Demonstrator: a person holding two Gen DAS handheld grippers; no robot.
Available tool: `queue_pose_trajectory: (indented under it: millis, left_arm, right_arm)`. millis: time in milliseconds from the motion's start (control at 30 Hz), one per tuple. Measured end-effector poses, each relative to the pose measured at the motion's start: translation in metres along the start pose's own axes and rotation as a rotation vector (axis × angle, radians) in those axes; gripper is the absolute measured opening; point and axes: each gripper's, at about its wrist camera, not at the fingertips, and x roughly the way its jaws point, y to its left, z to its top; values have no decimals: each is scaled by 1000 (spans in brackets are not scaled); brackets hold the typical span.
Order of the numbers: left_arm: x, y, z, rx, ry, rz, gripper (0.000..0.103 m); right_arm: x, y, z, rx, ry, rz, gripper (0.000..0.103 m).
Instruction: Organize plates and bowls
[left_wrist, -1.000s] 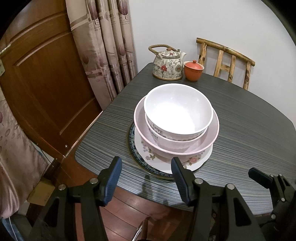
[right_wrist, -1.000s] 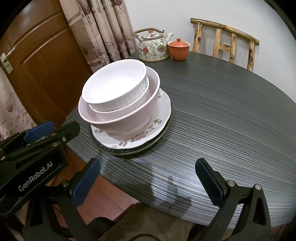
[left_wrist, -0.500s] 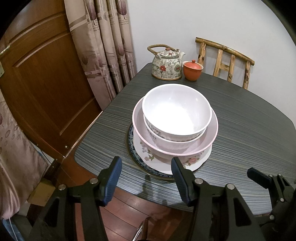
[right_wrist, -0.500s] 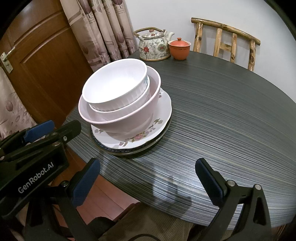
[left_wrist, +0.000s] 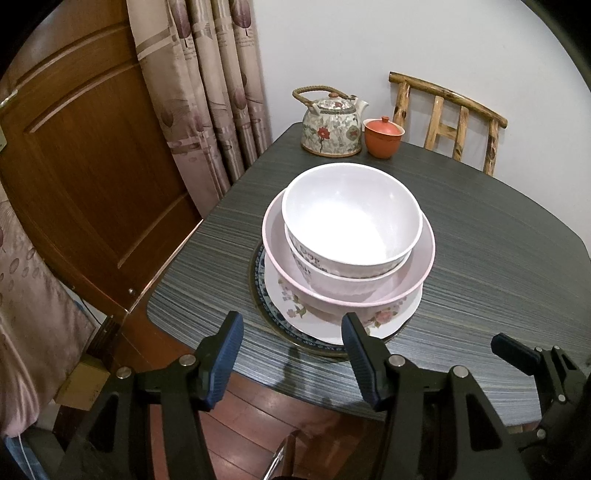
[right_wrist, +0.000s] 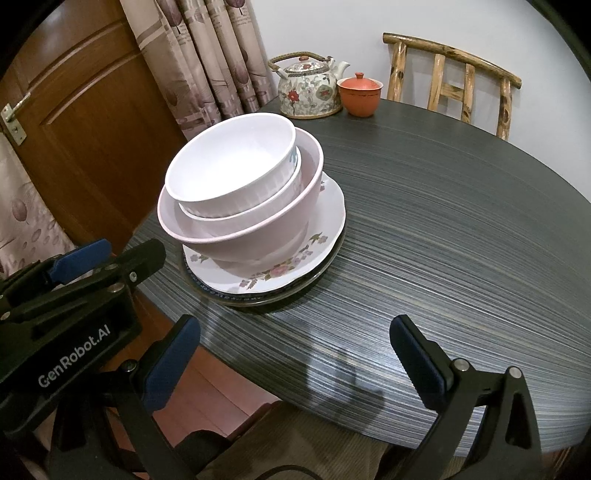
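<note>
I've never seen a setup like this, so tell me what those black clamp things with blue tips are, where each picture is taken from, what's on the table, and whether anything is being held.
The black clamps are two hand-held grippers, one in each of a person's hands. Each carries a wide-angle camera looking forward along its two blue-padded fingers, which is why the pictures look rounded.

One picture is from the left gripper, the other from the right gripper. Each also catches the other gripper at its edge.

On the dark striped table stands one stack: a white bowl nested in a second white bowl, inside a wider pink bowl, on a floral plate, on a dark-rimmed plate. Further back are a flowered teapot and an orange lidded cup, with a wooden chair behind.

Both grippers are open and hold nothing.
</note>
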Motion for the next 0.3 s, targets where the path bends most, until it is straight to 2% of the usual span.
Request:
queue_pose_trajectory:
  millis: [300]
  left_arm:
    - [1,-1,-1,-1,-4,-6,56]
  right_arm:
    - [0,0,-1,-3,0,2,102]
